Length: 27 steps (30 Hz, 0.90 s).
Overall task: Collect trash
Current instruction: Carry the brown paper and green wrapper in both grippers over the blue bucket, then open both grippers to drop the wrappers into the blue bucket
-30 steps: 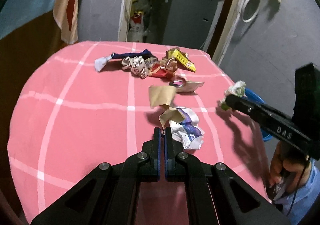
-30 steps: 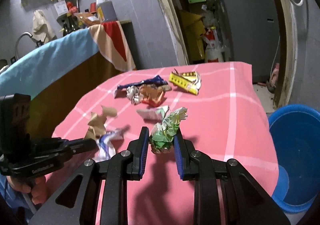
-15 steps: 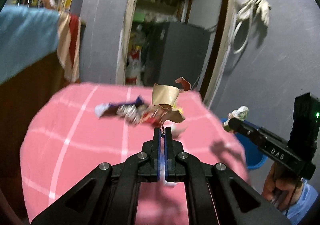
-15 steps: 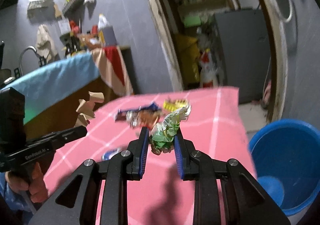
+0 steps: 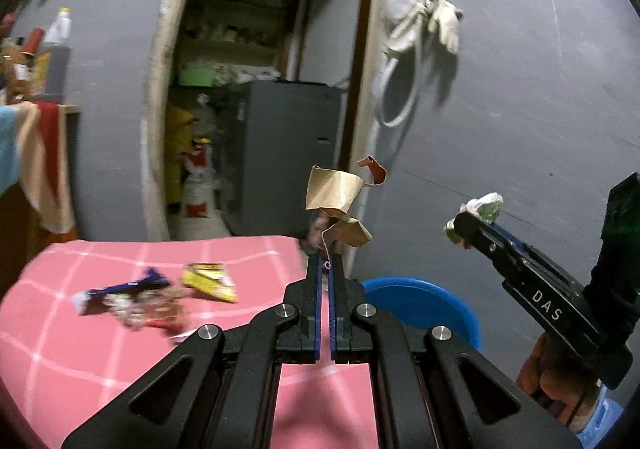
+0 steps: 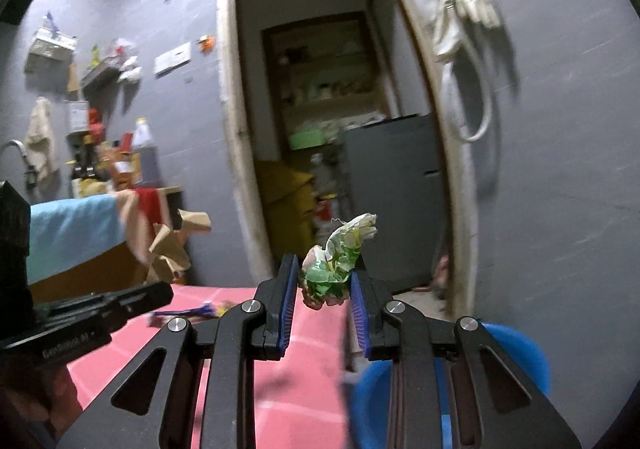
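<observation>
Brown paper scrap (image 5: 334,197) clamped in left tool (image 5: 327,267), green wrapper (image 6: 340,261) clamped in right tool (image 6: 325,281) marked "DAS"

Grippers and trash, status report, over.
Left gripper shut on brown paper scrap. Right gripper shut on green wrapper. Blue bucket ahead, path unobstructed.

My left claw (image 5: 327,265) is pinched tight on a crumpled brown paper scrap (image 5: 334,201), lifted above the far right corner of the pink checked bench (image 5: 60,329). Beside it my right claw (image 5: 466,227) grips a green-and-white wrapper wad (image 5: 484,207) above the blue tub (image 5: 416,305). Blurred wrappers (image 5: 156,301) lie near the bench's far edge.
</observation>
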Tool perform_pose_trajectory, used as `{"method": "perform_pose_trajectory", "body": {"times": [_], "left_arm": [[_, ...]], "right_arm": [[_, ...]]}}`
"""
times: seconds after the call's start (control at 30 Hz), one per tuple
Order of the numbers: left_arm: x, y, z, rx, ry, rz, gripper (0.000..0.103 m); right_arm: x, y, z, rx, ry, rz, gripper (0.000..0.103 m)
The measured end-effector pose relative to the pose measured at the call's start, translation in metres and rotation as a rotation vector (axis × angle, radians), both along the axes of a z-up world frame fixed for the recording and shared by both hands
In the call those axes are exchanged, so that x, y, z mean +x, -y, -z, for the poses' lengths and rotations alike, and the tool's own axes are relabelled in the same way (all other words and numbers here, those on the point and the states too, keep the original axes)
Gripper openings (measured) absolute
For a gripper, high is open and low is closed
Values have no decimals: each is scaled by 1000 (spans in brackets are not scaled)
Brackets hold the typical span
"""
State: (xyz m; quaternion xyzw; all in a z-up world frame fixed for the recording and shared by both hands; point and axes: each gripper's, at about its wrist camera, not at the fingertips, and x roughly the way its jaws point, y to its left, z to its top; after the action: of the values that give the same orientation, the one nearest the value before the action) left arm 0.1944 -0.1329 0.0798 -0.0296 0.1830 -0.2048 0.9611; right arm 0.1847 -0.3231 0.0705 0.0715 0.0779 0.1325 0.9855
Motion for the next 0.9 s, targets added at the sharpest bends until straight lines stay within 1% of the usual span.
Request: {"method": "perform_pose_trajectory", "body": {"times": [0.13,0.23,0.33,0.4,0.47,0.57,0.67,0.8,0.87,0.9], "left_arm": [[25,31,10,-1,-86,53,1],[49,54,21,16,-175,87,1],[62,72,34,21,-252,110,1],[71,81,40,35,-291,120,1],[81,91,48,49,-326,127,1],[95,99,60,50,-380,126,1],[103,98,70,39,-416,125,1],[110,101,76,57,-435,124,2],[109,100,78,68,-442,124,2],[110,99,79,69,-446,123,2]], "right_arm": [[9,26,4,14,-43,82,25],[20,42,11,37,-110,120,25],[30,56,21,51,-193,154,25],[34,64,28,60,-236,174,26],[39,71,35,71,-280,188,32],[43,77,42,85,-323,206,34],[47,82,47,96,-355,219,36],[51,87,50,115,-376,231,38],[51,87,50,117,-379,237,43],[50,88,50,117,-378,239,44]]}}
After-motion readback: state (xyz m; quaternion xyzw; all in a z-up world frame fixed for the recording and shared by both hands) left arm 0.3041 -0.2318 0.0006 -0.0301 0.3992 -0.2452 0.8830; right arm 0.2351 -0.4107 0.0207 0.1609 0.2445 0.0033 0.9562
